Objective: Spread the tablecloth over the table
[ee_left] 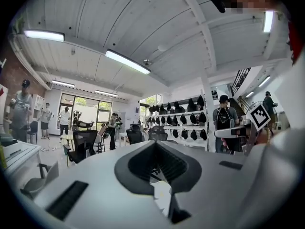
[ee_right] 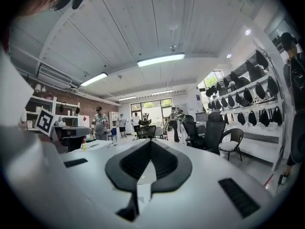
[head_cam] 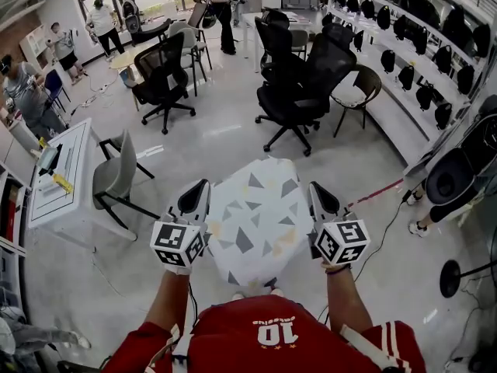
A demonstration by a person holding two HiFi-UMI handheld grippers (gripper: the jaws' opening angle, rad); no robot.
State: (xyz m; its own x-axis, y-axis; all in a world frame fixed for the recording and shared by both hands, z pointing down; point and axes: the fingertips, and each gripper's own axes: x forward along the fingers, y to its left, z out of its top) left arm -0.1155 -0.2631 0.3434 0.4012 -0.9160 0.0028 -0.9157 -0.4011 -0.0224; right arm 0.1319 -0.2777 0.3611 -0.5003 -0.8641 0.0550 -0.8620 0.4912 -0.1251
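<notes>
While my left gripper [head_cam: 199, 188] and right gripper [head_cam: 318, 189] each clamp an edge of the tablecloth [head_cam: 256, 224], I judge an uneven tug could slip one edge free.

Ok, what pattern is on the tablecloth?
The tablecloth is white with scattered grey and beige triangles. It shows best in the head view.

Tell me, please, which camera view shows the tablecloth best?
The head view: the tablecloth, white with grey triangles, is held up between the left tool and right tool. Each gripper view shows only a pale sliver pinched in its shut jaws.
</notes>
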